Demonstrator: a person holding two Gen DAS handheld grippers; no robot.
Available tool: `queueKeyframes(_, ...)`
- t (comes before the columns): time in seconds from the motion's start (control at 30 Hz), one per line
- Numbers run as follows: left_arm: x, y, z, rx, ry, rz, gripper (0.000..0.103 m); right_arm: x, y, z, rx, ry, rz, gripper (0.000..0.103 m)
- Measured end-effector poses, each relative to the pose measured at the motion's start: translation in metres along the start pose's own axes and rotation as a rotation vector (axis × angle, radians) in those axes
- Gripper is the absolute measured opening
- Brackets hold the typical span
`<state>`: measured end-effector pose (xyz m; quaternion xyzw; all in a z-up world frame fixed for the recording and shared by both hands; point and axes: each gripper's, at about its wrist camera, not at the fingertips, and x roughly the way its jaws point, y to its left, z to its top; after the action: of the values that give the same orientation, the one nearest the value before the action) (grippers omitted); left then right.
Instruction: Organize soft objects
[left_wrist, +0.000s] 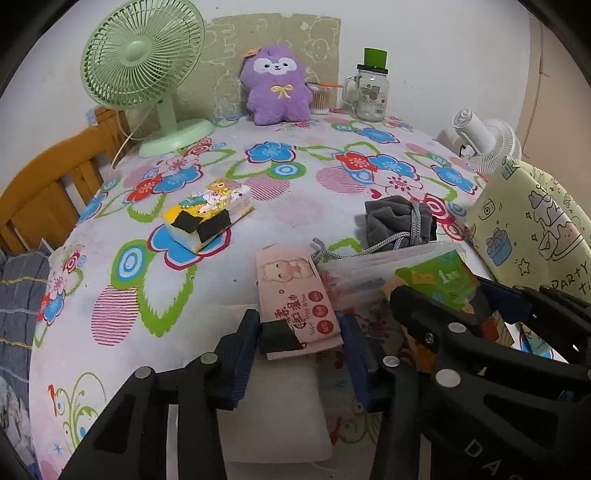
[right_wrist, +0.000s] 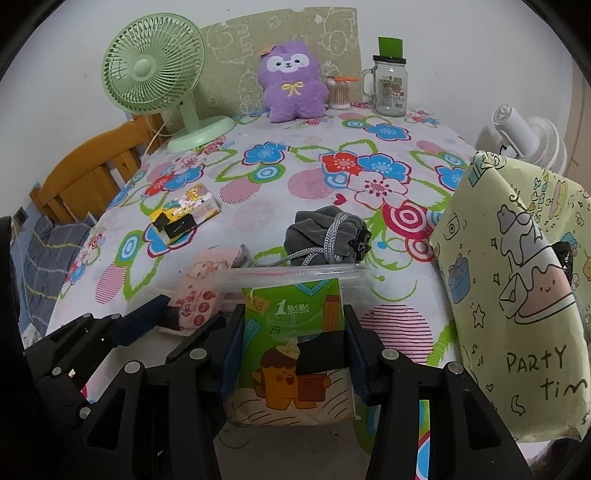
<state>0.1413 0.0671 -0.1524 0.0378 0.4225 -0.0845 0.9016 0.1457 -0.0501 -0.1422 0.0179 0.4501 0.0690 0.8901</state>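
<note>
**Two packs, two grippers**

We see both grippers angled down over the flowered table (left_wrist: 280, 221), side by side. The left gripper (left_wrist: 301, 343) has its fingers on either side of the near end of a pink wipes pack (left_wrist: 295, 295); whether both pads press it we cannot tell. The right gripper (right_wrist: 295, 350) pinches a green tissue pack (right_wrist: 295, 332), soft and printed with cartoons, a black patch on its front. A clear tub (right_wrist: 295, 275) sits just behind it, a grey pouch (right_wrist: 325, 232) beyond.
</note>
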Motion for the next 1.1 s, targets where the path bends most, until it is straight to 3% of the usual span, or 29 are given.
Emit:
queueKeyframes(0.43,-0.009,0.0,-0.003,-0.024,-0.025,-0.006,0.042,-0.003,0.001,0.001,-0.002,-0.01,0.008,0.052)
queueKeyframes(1.1,-0.053,-0.014,-0.008,-0.043,-0.11,0.02,0.041,-0.049,0.003,-0.005,-0.028,-0.1,0.018,0.052)
